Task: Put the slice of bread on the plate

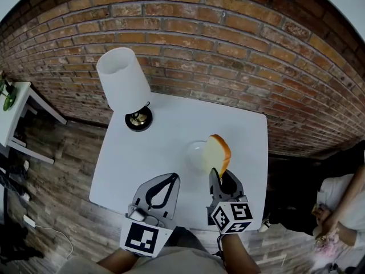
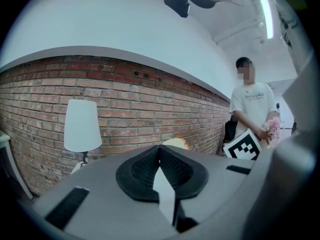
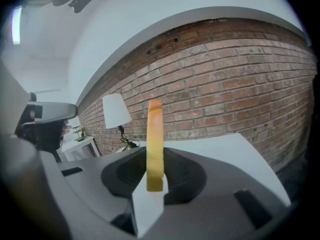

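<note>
A slice of bread (image 1: 218, 152) with a golden crust stands on edge, and my right gripper (image 1: 220, 174) is shut on its lower part. It hangs just over the right side of a small pale plate (image 1: 194, 151) near the middle of the white table (image 1: 159, 130). In the right gripper view the slice of bread (image 3: 155, 144) rises upright between the jaws of the right gripper (image 3: 155, 176). My left gripper (image 1: 173, 178) hovers at the table's near edge, to the left of the plate, shut with nothing in it. The left gripper (image 2: 160, 149) shows its jaw tips touching.
A lamp (image 1: 122, 81) with a white shade stands at the table's back left. A brick wall (image 1: 239, 56) runs behind the table. A white side table (image 1: 14, 110) stands far left on the wooden floor. A person (image 1: 342, 201) stands at the right.
</note>
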{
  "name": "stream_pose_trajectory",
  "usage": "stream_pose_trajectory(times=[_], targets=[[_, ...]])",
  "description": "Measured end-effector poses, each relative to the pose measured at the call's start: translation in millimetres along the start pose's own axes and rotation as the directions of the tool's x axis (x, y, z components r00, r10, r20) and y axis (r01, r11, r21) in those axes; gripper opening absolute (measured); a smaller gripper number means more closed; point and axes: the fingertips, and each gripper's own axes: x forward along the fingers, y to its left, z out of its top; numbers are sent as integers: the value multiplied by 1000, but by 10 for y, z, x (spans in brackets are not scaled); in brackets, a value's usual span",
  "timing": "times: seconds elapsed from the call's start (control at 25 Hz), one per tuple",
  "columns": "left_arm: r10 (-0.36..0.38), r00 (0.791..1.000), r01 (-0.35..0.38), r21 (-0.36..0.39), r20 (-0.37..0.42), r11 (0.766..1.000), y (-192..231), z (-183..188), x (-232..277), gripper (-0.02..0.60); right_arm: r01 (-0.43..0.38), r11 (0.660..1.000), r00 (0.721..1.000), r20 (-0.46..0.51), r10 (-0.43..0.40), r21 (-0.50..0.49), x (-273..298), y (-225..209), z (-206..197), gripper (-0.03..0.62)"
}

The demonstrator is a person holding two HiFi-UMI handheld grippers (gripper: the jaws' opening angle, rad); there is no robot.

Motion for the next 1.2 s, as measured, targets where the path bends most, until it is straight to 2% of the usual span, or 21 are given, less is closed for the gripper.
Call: stream_pose_trajectory(times=[0.56, 1.2], targets=[[5, 1000, -5, 1, -21, 1000, 25, -81, -2, 9, -6, 999, 998, -68, 9, 37, 164, -71, -293, 95], [4, 999, -4, -10, -40, 1000, 25, -157, 2, 9, -21, 990, 991, -130, 39, 141, 280, -132, -553, 95]])
